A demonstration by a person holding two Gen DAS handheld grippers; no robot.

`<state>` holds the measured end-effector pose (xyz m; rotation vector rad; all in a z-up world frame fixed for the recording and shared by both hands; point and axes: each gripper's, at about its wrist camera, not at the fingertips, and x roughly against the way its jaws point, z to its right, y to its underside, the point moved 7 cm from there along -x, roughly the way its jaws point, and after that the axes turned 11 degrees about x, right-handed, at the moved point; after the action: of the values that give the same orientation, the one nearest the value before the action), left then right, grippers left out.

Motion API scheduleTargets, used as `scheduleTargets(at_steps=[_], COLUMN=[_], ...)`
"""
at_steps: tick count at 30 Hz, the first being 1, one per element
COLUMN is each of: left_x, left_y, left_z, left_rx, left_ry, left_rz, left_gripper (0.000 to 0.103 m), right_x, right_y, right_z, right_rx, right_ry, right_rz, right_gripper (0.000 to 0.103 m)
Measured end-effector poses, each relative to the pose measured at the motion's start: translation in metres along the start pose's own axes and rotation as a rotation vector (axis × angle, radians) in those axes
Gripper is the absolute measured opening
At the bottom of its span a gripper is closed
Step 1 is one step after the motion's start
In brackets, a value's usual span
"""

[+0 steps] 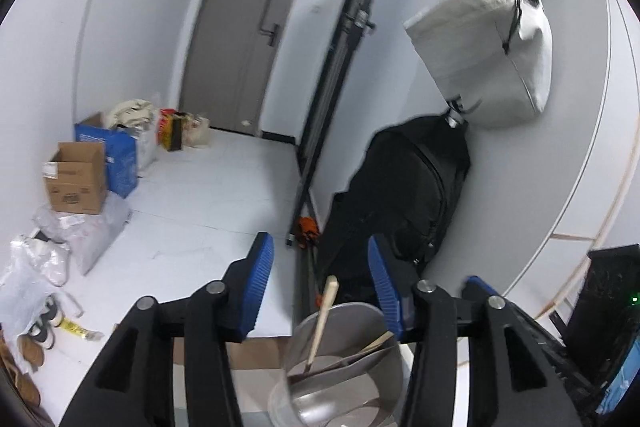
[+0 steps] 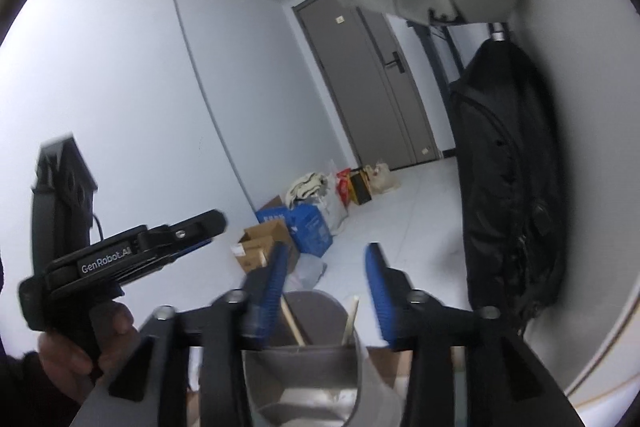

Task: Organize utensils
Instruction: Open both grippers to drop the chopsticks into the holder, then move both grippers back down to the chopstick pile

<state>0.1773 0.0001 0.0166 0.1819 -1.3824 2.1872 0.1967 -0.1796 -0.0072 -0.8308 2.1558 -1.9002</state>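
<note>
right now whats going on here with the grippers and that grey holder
A person holds a handheld gripper in each hand above a grey utensil holder. Two wooden utensil handles stand in it, leaning against its divider. The left gripper and the right gripper are both open, with nothing between their blue pads. In the right wrist view the person's hand grips the left tool's handle. Neither gripper touches the utensils at this moment.

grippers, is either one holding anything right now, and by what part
Nothing is held. The left hand-held gripper and right hand-held gripper both stand open above the grey utensil holder, pads touching nothing.
</note>
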Motion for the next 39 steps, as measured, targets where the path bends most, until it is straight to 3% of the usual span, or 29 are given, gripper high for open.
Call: scheduleTargets(at_steps=[3, 8, 17, 21, 32, 39], left_x=[0.017, 0.036, 0.057, 0.057, 0.071, 0.079], left_y=[0.005, 0.019, 0.056, 0.073, 0.105, 0.112], left_z=[-0.004, -0.009, -0.025, -0.038, -0.064, -0.097], left_rx=[0.008, 0.011, 0.045, 0.079, 0.094, 0.140], left_ry=[-0.041, -0.118, -0.215, -0.250, -0.319, -0.386], left_rz=[-0.002, -0.002, -0.080, -0.135, -0.164, -0.169], left_gripper=[0.055, 0.068, 0.069, 0.072, 0.073, 0.079], right_x=[0.020, 0.047, 0.081, 0.085, 0.075, 0.039], right_y=[0.000, 0.004, 0.022, 0.036, 0.089, 0.129], right_z=[-0.002, -0.009, -0.035, -0.049, -0.072, -0.081], right_rx=[-0.009, -0.017, -0.003, 0.019, 0.044, 0.053], right_ry=[0.006, 0.014, 0.009, -0.005, -0.023, -0.042], right_rz=[0.001, -0.002, -0.049, -0.094, -0.262, -0.451], right_gripper=[0.061, 0.075, 0.097, 0.101, 0.102, 0.101])
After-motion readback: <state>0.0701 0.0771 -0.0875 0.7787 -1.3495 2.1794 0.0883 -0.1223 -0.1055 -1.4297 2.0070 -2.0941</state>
